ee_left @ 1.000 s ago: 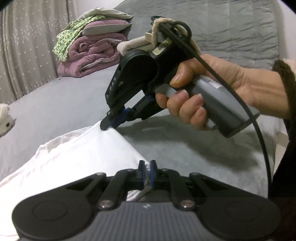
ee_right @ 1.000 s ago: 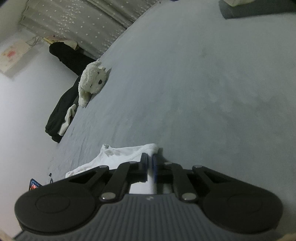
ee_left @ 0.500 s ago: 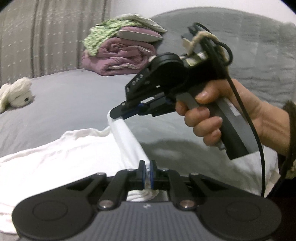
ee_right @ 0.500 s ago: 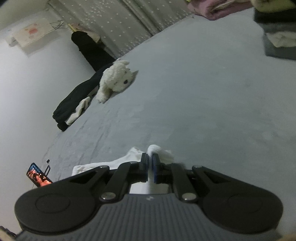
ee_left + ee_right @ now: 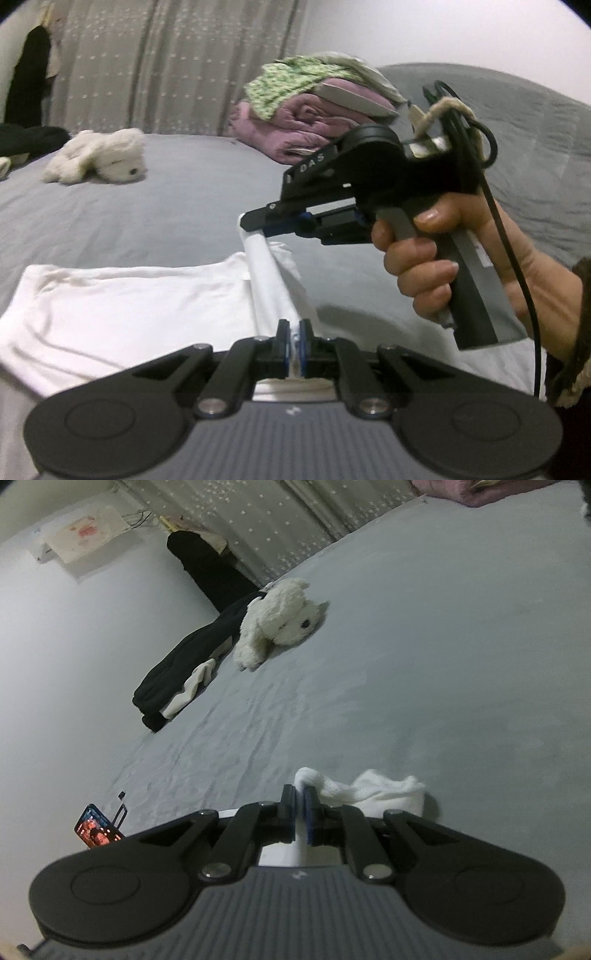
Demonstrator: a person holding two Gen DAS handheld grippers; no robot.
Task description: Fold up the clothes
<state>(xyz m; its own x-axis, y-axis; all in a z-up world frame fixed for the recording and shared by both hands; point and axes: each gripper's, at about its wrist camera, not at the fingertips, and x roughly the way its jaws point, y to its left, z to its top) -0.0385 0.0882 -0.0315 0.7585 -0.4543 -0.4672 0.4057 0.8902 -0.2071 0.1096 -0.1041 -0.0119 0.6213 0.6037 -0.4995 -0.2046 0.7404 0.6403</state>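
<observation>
A white garment (image 5: 122, 306) lies spread on the grey bed, its right edge lifted off the sheet. My left gripper (image 5: 293, 332) is shut on the near end of that edge. My right gripper (image 5: 251, 221), held by a hand (image 5: 443, 266), is shut on the far end, so a taut strip of white cloth (image 5: 264, 280) runs between the two. In the right wrist view, my right gripper (image 5: 300, 797) pinches a bunched white fold (image 5: 365, 788) above the bed.
A white plush dog (image 5: 99, 158) lies at the back left of the grey bed (image 5: 166, 221). A stack of folded pink and green bedding (image 5: 314, 107) sits behind the right gripper. Dark clothes (image 5: 192, 664) line the bed edge, a phone (image 5: 96, 830) lies nearby, and a curtain (image 5: 166, 66) hangs behind.
Both grippers rose and carried the garment's edge leftwards over its body, the cloth pulling into a taut strip between them. The plush dog and curtain came into the left wrist view.
</observation>
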